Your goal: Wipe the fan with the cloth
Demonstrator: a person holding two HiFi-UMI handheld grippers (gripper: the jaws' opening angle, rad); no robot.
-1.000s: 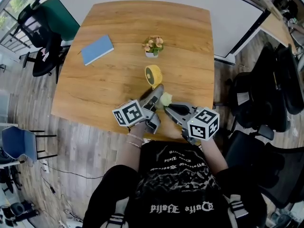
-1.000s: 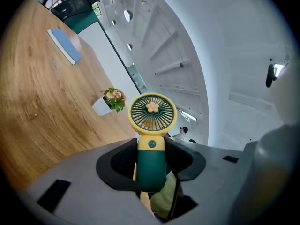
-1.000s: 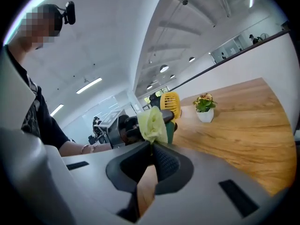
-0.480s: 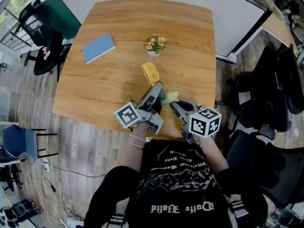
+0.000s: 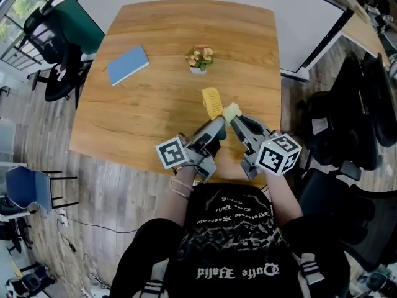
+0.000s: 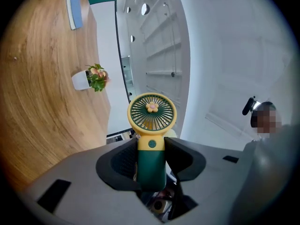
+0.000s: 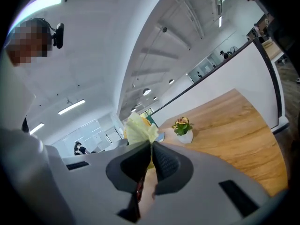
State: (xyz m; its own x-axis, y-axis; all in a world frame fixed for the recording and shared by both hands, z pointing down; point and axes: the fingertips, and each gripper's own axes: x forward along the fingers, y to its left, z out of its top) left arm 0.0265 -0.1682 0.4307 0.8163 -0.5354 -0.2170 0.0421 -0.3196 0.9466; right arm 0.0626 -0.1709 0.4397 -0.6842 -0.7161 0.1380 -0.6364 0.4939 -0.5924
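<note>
Wooden table (image 5: pixel 155 98) lies below both my tongs, with a small potted plant (image 5: pixel 200 59) beyond their tips and a blue notebook (image 5: pixel 127 65) farther off to their left. My left gripper (image 5: pixel 216 128) has its jaws about halfway apart, clamped on the green handle of the fan (image 6: pixel 150 125), whose yellow head sticks out past the tips, clear of the table. My right gripper (image 5: pixel 239 121) has its jaws nearly together, pinching the pale yellow cloth (image 7: pixel 138 128), which bunches out just right of the fan's head; whether they touch I cannot tell
</note>
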